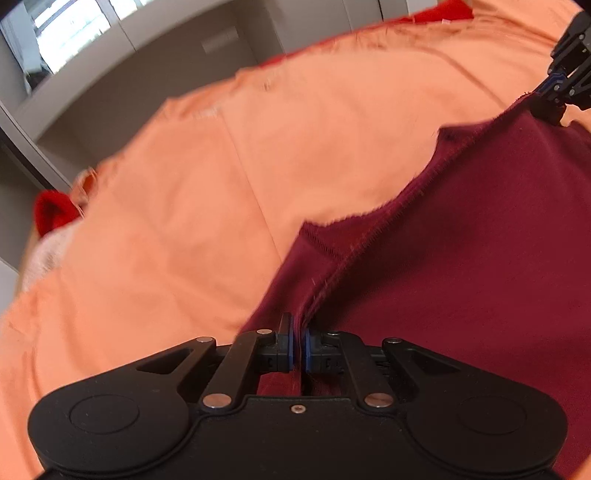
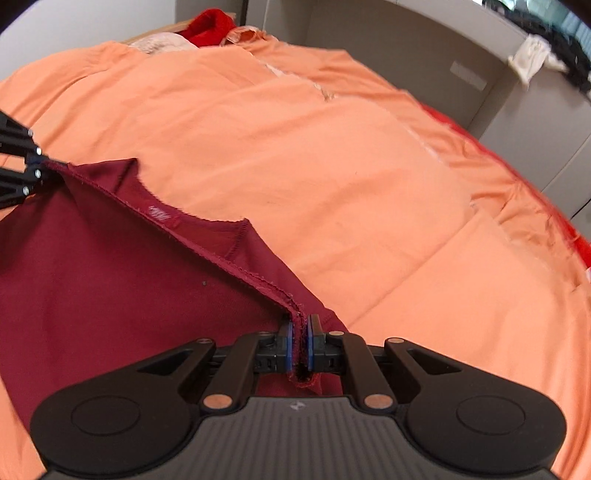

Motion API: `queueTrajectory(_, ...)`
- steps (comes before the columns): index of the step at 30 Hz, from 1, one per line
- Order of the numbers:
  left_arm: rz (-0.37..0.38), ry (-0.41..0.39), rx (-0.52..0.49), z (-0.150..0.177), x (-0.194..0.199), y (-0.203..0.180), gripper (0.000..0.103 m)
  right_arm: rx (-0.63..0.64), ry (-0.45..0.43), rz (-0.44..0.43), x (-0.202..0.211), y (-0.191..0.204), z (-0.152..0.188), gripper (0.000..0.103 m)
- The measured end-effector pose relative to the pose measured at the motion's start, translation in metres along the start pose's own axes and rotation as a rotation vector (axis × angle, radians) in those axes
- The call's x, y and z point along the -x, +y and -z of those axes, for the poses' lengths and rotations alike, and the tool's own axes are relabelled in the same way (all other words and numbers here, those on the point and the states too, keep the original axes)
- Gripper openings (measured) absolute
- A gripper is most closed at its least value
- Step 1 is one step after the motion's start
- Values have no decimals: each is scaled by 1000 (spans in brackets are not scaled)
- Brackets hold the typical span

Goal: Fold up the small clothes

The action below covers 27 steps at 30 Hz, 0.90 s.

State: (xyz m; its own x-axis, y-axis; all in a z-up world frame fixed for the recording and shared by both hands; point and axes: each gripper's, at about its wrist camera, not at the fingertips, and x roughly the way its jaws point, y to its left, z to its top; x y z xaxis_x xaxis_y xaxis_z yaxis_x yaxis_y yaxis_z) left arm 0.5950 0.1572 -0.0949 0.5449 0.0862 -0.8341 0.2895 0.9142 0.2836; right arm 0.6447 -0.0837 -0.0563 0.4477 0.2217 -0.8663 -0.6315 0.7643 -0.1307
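Note:
A dark maroon garment (image 1: 461,266) lies on an orange cloth-covered surface (image 1: 184,221). My left gripper (image 1: 299,339) is shut on one end of its raw stitched edge. My right gripper (image 2: 301,341) is shut on the other end of the same edge, which runs taut between the two. The garment also shows in the right wrist view (image 2: 110,288), with a neckline opening beside the held edge. The right gripper shows at the top right of the left wrist view (image 1: 554,86). The left gripper shows at the left edge of the right wrist view (image 2: 35,162).
The orange cloth (image 2: 332,166) spreads wide beyond the garment. A bright red piece of clothing (image 2: 208,24) and a pale fabric (image 2: 159,42) lie at its far end. Grey cabinets (image 2: 424,44) stand past the edge. A red strip (image 2: 576,236) shows along the right edge.

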Motion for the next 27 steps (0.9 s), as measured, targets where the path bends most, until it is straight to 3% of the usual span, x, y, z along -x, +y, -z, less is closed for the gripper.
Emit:
queueTrajectory(2, -29, 19, 17, 0, -13, 4, 46, -28, 42, -41, -18, -8, 1, 9)
queueTrajectory(3, -61, 12, 25, 2, -16, 8, 69, -41, 48, -54, -26, -13, 3, 13)
queueTrajectory(4, -76, -15, 54, 4, -16, 15, 79, -43, 33, -58, -28, -17, 4, 29)
queueTrajectory(6, -32, -60, 155, 11, -12, 38, 85, -55, -24, -8, -25, -27, 10, 51)
queueTrajectory(7, -7, -81, 218, 16, -7, 53, 90, -81, -66, 9, -19, -35, 13, 51)
queueTrajectory(9, 12, -133, 302, 25, 9, 77, 96, -146, -155, 36, -2, -55, 19, 51)
queueTrajectory(11, -43, -178, 310, 28, 30, 86, 97, -153, -220, 65, 18, -61, 29, 51)
queueTrajectory(13, -92, -215, 273, 28, 45, 85, 103, -129, -273, -7, 36, -60, 41, 52)
queueTrajectory(16, -61, -117, 265, 21, 34, 80, 100, -124, -304, -56, 48, -50, 54, 55)
queueTrajectory(18, -79, -63, 282, 17, 20, 74, 99, -134, -294, -82, 44, -44, 56, 57)
queueTrajectory(19, -62, -44, 325, 15, 14, 75, 98, -148, -279, -100, 39, -43, 54, 57)
queueTrajectory(21, 77, -34, 474, 19, 5, 86, 98, -201, -250, -149, 26, -49, 50, 56)
queueTrajectory(23, 233, -53, 649, 26, -1, 102, 98, -274, -210, -207, 13, -57, 46, 50)
queueTrajectory(25, 291, -102, 769, 35, -4, 115, 97, -322, -174, -249, -6, -68, 46, 34)
queueTrajectory(27, 278, -182, 800, 39, 3, 122, 97, -334, -176, -267, -22, -75, 44, 27)
